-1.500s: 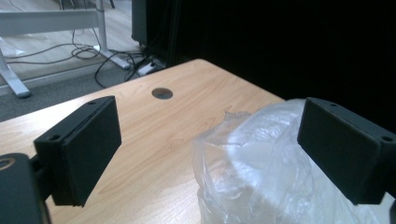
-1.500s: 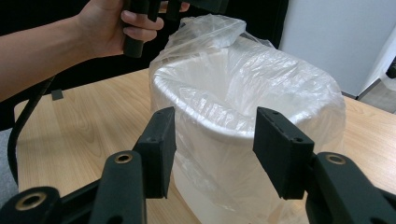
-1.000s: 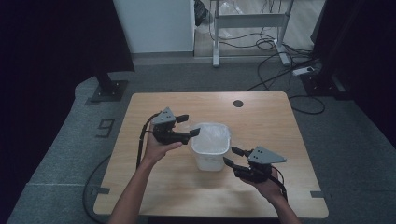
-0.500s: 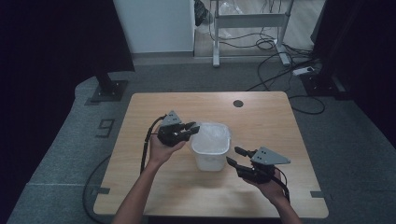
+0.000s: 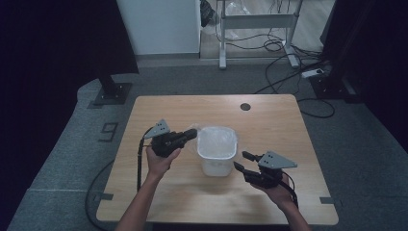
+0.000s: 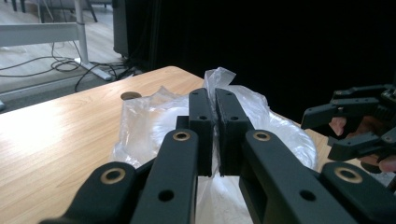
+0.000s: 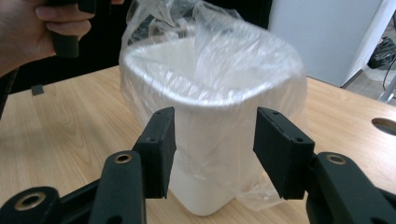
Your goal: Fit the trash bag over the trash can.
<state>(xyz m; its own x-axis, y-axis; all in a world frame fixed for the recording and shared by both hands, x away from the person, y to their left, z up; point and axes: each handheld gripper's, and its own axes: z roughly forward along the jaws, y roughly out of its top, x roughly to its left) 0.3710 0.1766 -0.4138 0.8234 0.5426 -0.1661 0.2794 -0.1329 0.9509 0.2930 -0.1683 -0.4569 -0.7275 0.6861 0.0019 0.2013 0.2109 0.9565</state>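
Bag rim (image 6: 219,77) in left gripper (image 6: 211,100)

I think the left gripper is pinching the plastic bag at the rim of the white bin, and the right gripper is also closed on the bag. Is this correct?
Not quite. The left gripper does pinch the plastic bag at the rim of the white bin, but the right gripper is open: the right gripper view shows its jaws standing apart in front of the bin, pressing on nothing.
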